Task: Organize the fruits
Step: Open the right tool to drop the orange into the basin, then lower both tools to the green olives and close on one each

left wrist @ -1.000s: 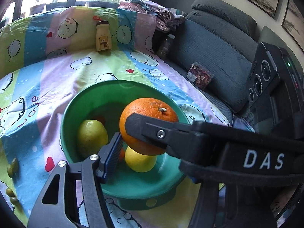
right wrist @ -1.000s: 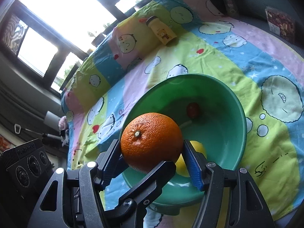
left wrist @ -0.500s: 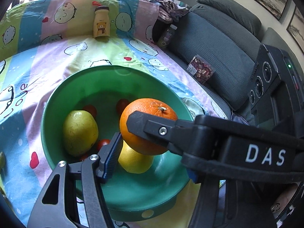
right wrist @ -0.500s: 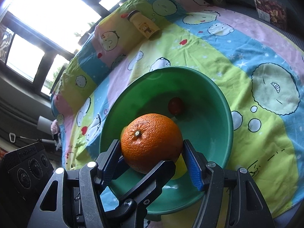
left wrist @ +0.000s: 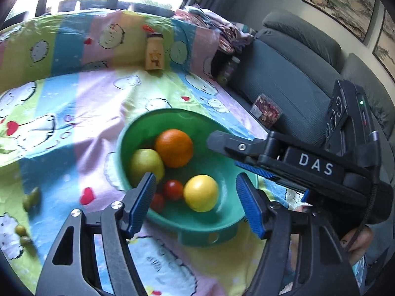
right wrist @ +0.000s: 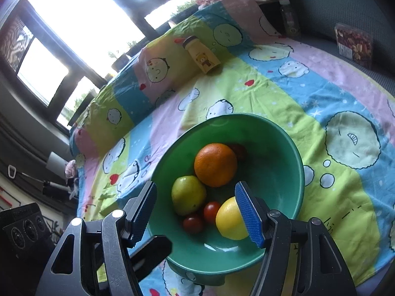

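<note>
Left wrist view:
- The left gripper (left wrist: 195,197) sits at lower centre of the frame; its jaws are opening, and nothing is pressed between the blue pads (left wrist: 140,203). It is released.
- The green bowl (left wrist: 222,222) rests on the patterned cloth (left wrist: 74,113) at centre frame.
- Inside the bowl: the orange (left wrist: 174,148) at the upper middle, touching the greenish pear-like fruit (left wrist: 145,166) to its left; the yellow lemon (left wrist: 201,192) at lower right; two small red tomatoes (left wrist: 172,189) between the lemon and the green fruit.
- The right gripper (left wrist: 259,157) enters from the right edge, its fingers over the bowl's right rim; from this angle its grip state cannot be read.
- Small green fruits (left wrist: 30,198) lie on the cloth at lower left, well apart from the bowl.
- A yellow bottle (left wrist: 154,54) stands on the cloth at upper centre; a grey sofa (left wrist: 284,74) fills the upper right.

Right wrist view:
- The right gripper (right wrist: 196,212) occupies the lower frame, jaws apart and gripping nothing: released.
- The orange (right wrist: 215,164) lies in the green bowl (right wrist: 279,153) at centre frame, clear of both pads, touching the greenish fruit (right wrist: 188,194) at its lower left.
- The lemon (right wrist: 229,218) is partly behind the right-hand pad (right wrist: 248,217); the tomatoes (right wrist: 211,211) lie just left of it.
- The bottle (right wrist: 202,58) stands at upper centre on the cloth (right wrist: 308,91).
</note>
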